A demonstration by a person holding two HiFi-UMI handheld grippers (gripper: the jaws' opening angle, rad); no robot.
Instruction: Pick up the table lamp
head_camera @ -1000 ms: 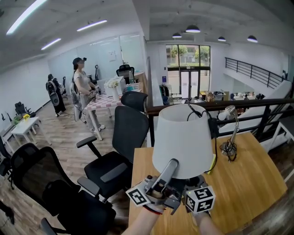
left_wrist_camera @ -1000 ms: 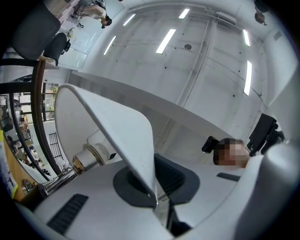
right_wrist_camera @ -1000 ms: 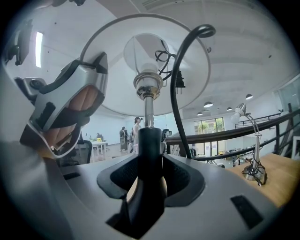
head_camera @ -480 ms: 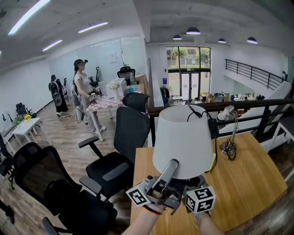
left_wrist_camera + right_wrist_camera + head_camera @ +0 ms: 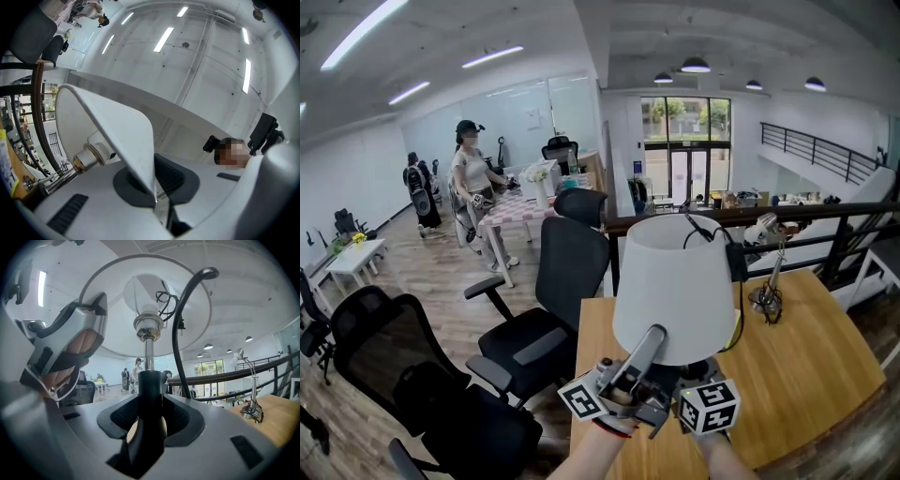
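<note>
- White shade of the table lamp fills the middle of the head view, over the near edge of the wooden table, right in front of the person.
- The left gripper points steeply up, with its jaws pinched together on the thin lower rim of the shade; the rim edge runs straight into the closed pads.
- The right gripper is held level, with its jaws clamped on the black stem below the metal bulb socket.
- The lamp base is hidden under the shade in the head view, so it cannot be told whether it is clear of the table.
- Handling guess: the shade looks like a thin, light shell on a wire frame, so it would probably dent or crease if squeezed hard and would twist on its mount. It is a poor load point and only good for steadying.
- The stem looks rigid and narrow but also smooth, so the lamp could swivel or slide in the pads. It looks like the best place to carry the weight, which likely sits low in the base.
- The black cord loops up past the shade and could snag or drag.
- A small silver desk lamp stands further back on the table, well apart from the table lamp.
- Black office chairs stand to the left of the table.
</note>
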